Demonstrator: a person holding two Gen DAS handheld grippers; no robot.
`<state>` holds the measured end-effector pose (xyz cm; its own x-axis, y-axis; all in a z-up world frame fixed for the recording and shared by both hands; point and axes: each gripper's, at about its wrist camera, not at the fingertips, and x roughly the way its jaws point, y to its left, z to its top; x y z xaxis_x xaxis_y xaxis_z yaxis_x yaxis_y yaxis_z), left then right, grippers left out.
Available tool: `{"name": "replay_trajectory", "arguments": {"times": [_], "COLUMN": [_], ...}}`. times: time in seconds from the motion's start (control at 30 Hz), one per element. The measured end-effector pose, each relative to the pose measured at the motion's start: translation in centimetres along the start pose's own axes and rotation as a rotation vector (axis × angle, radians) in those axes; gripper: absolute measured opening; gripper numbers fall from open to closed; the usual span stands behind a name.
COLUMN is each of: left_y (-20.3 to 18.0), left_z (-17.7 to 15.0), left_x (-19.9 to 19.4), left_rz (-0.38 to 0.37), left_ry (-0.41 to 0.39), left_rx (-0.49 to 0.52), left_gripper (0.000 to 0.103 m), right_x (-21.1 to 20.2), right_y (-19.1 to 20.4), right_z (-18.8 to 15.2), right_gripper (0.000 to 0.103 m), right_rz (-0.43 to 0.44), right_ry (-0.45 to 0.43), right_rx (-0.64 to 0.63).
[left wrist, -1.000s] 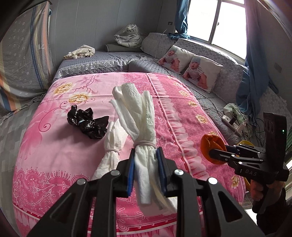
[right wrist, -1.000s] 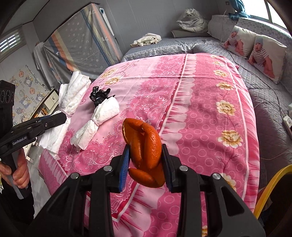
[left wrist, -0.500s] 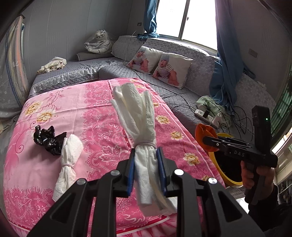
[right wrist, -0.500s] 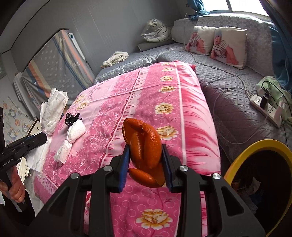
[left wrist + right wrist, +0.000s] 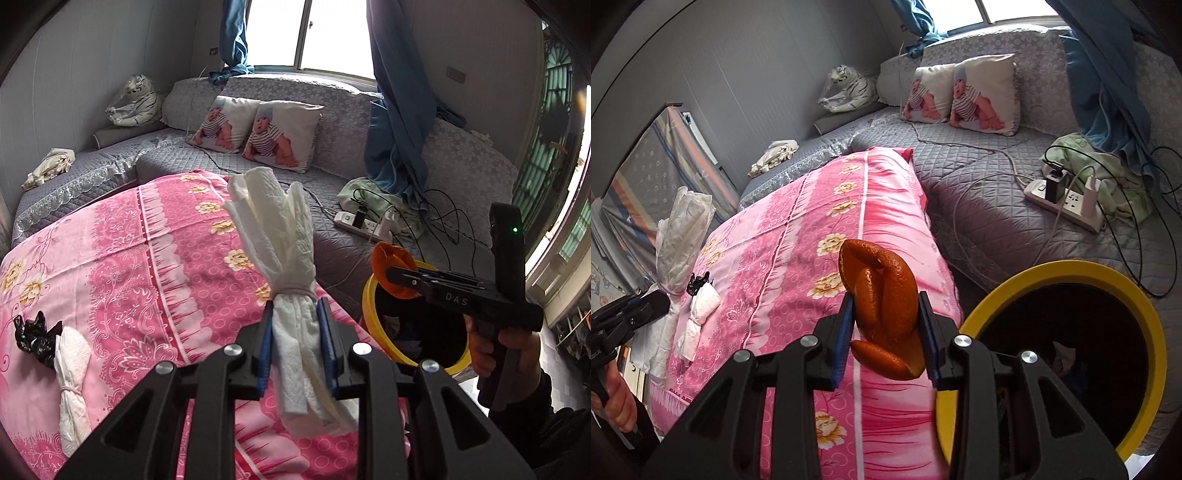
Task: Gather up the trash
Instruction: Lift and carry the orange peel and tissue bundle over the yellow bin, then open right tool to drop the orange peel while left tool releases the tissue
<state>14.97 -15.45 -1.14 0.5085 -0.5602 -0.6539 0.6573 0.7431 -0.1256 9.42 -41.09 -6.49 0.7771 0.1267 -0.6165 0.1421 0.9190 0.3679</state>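
Left gripper (image 5: 297,341) clamps a crinkled white tissue bundle (image 5: 280,236), banded, centre frame. Right gripper (image 5: 886,332) pinches curled, dimpled orange peel (image 5: 882,295), centre frame. Round yellow-rimmed bin (image 5: 1145,314) sits lower right.

"DAS" on right hand-held gripper (image 5: 397,275)

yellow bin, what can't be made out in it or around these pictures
- Yellow bin: its contents are lost in the dark inside, in both views; the right claw with the orange peel covers its left rim.
- Black bag: partly behind the tissue bundle on the bed in the left wrist view, tiny in the right.
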Motion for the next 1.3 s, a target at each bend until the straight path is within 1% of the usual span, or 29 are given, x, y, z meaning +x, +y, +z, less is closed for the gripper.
{"name": "replay_trajectory", "arguments": {"times": [0.37, 0.63, 0.8, 0.93, 1.03, 1.3], "left_y": [-5.8, -9.0, -11.0, -12.5, -13.6, -15.4], "left_z": [1.9, 2.6, 2.9, 2.8, 2.5, 1.7], "left_x": [3.6, 6.2, 7.9, 10.1, 12.0, 16.3], "left_rz": [-0.093, -0.147, -0.191, -0.226, -0.248, -0.26], "left_ry": [0.023, 0.049, 0.057, 0.073, 0.104, 0.177], "left_rx": [0.117, 0.165, 0.192, 0.206, 0.215, 0.223], "left_gripper": [0.021, 0.021, 0.021, 0.022, 0.022, 0.022], "right_x": [-2.6, -4.4, -4.9, -5.1, -5.3, -5.3], "right_y": [-6.2, -9.8, -12.1, -13.6, -14.3, -16.5], "right_z": [-0.2, -0.8, -1.5, -2.1, -2.5, -3.2], "right_gripper": [0.031, 0.031, 0.032, 0.032, 0.032, 0.032], "right_rz": [-0.117, -0.204, -0.241, -0.259, -0.272, -0.294], "right_ry": [-0.054, -0.079, -0.081, -0.078, -0.076, -0.064], "right_rx": [0.101, 0.159, 0.202, 0.236, 0.256, 0.308]}}
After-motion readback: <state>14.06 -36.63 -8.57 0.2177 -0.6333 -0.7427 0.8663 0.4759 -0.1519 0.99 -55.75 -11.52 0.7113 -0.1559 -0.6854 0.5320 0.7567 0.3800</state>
